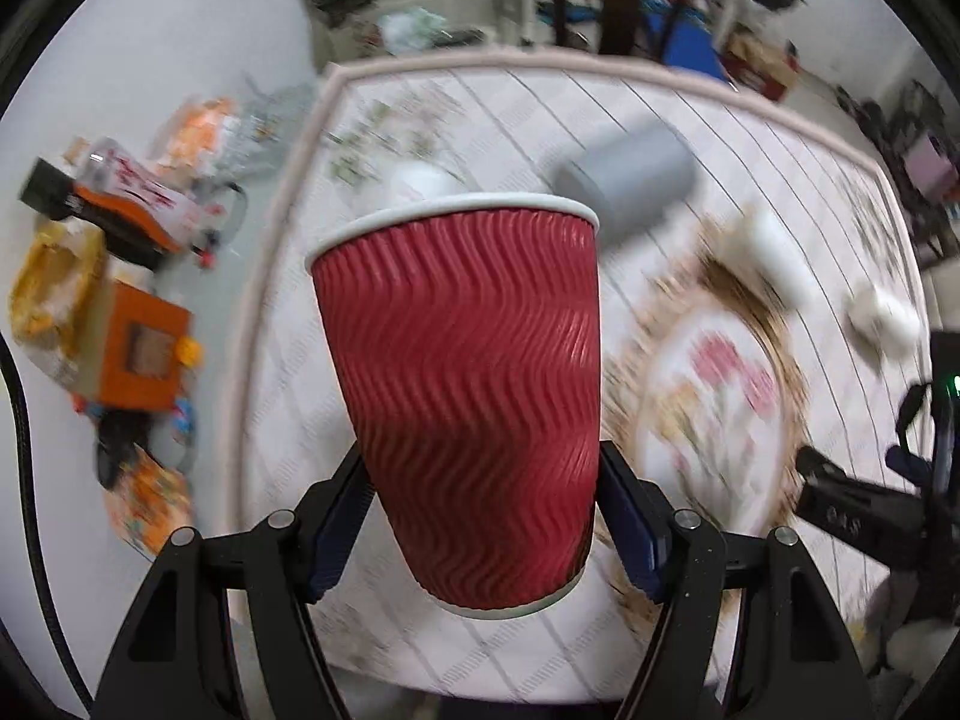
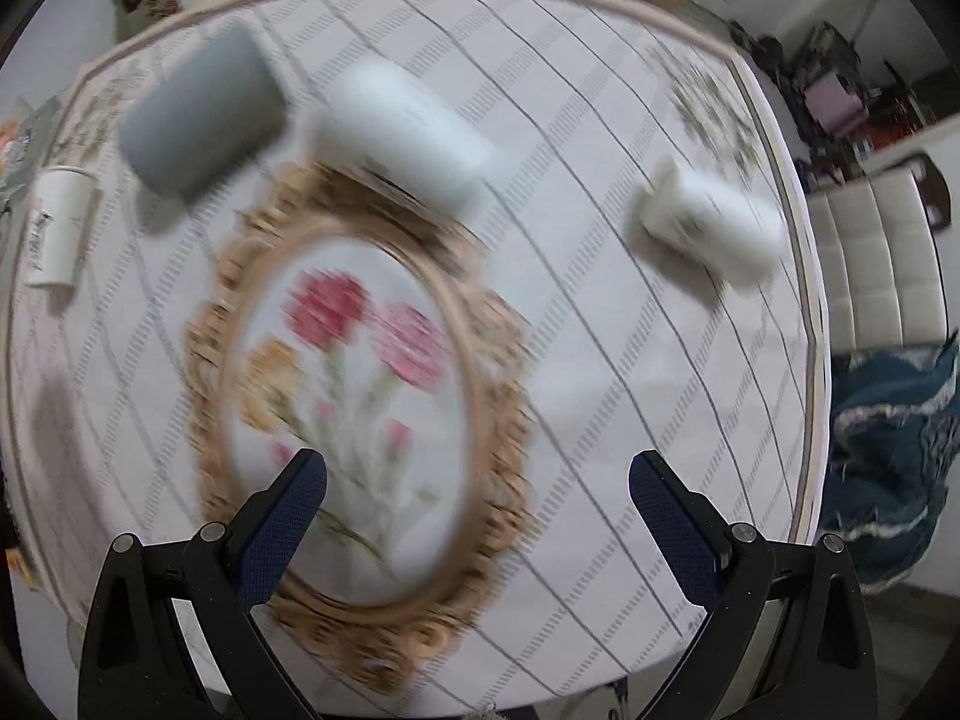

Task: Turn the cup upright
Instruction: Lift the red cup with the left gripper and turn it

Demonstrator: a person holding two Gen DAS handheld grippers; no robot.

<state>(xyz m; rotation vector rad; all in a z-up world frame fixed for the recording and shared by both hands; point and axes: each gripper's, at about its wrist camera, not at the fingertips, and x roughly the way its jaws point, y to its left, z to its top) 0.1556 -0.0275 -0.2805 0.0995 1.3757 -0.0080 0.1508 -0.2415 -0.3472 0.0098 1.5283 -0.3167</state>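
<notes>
My left gripper [image 1: 480, 516] is shut on a red ribbed paper cup [image 1: 468, 372], with a finger on each side of its lower body. The cup is held above the table, nearly upright, with its white rim at the top and tilted slightly left. My right gripper [image 2: 477, 492] is open and empty above the flower pattern on the tablecloth [image 2: 600, 360]. A grey cup [image 2: 201, 120], a white cup [image 2: 402, 132] and another white cup [image 2: 711, 228] lie on their sides on the table. A white paper cup [image 2: 57, 228] stands at the left edge.
The grey cup [image 1: 630, 180] lies behind the red cup in the left wrist view. Boxes and packets [image 1: 126, 312] clutter the floor left of the table. A chair [image 2: 882, 252] and a blue cloth [image 2: 894, 450] are to the right of the table. The other gripper's body [image 1: 870, 510] shows at the right.
</notes>
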